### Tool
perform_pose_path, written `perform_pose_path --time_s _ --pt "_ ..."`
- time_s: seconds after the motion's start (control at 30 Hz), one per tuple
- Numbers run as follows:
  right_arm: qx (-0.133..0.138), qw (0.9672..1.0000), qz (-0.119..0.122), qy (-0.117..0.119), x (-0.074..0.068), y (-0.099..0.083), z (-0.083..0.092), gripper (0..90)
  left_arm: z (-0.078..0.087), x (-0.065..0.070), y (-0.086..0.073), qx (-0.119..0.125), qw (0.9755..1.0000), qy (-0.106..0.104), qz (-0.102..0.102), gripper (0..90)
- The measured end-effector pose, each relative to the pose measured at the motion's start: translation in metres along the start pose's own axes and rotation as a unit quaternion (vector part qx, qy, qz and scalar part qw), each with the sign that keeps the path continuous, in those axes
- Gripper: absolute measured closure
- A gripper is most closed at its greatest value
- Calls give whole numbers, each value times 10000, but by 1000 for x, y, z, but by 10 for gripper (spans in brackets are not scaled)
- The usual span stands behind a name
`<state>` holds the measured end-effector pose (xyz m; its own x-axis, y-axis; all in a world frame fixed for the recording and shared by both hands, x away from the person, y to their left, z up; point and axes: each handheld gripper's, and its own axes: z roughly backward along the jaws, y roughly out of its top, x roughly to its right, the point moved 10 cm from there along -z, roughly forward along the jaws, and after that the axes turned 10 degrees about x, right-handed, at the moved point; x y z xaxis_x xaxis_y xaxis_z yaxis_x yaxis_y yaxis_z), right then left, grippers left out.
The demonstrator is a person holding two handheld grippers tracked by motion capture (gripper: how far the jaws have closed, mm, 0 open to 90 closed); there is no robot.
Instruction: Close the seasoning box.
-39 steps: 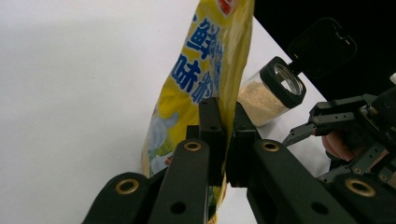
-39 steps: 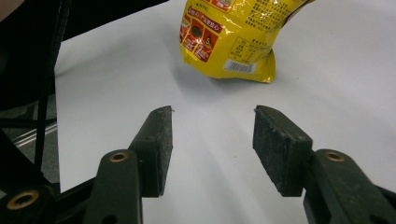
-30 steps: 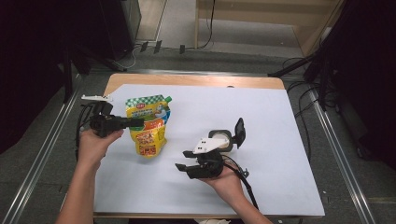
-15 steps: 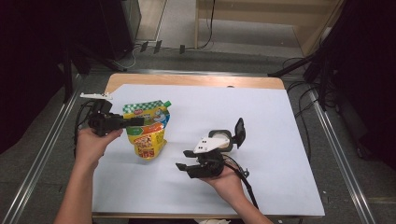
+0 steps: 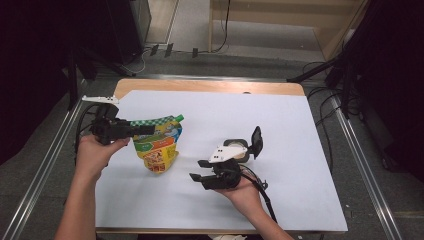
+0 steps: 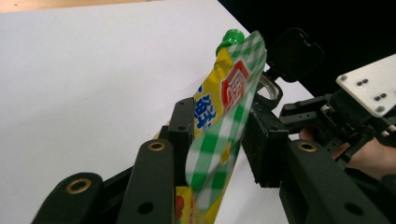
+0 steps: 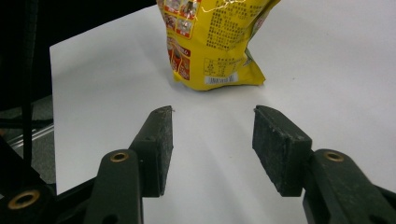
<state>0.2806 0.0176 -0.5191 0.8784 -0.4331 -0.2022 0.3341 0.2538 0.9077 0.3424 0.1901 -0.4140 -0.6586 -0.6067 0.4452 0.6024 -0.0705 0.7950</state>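
Note:
A yellow spouted pouch point(image 5: 157, 147) with a green checked top and a green cap point(image 5: 178, 118) stands upright on the white table sheet point(image 5: 290, 115). My left gripper point(image 5: 150, 130) reaches in from the left at the level of its top edge. In the left gripper view the checked top point(image 6: 233, 88) lies between the jaws of the left gripper point(image 6: 222, 112), which have just been opening; the pads no longer press it. My right gripper point(image 5: 196, 170) rests low on the sheet, open and empty. In its own view the right gripper point(image 7: 212, 119) faces the pouch's base point(image 7: 215, 42).
A small round container point(image 5: 240, 147) with an open black flip lid point(image 5: 256, 141) sits just behind the right gripper. Bare wood shows along the table's far edge point(image 5: 210, 86). Metal rails run along both sides, and cables lie on the floor beyond.
The left gripper has risen a little with the pouch's top, and the pouch has gone from leaning to standing upright. Its jaws have spread apart. The right gripper has stayed put.

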Motion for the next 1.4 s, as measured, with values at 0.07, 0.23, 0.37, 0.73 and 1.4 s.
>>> perform_pose_path --time_s 0.07,0.23,0.37,0.73,1.4 --pt "3 10000 -14 -11 0 0 1 492 3 5 4 37 10000 -16 -34 658" --pt "9 10000 0 -23 1 1 1 494 9 13 11 107 9999 -37 28 648" --pt "5 10000 -4 -21 1 0 1 494 14 18 16 130 9999 13 49 648" --pt "0 10000 8 -21 2 1 1 495 22 17 28 190 9995 195 152 636" --pt "112 9994 -197 -250 19 14 24 556 7 -28 17 89 9987 390 330 558"
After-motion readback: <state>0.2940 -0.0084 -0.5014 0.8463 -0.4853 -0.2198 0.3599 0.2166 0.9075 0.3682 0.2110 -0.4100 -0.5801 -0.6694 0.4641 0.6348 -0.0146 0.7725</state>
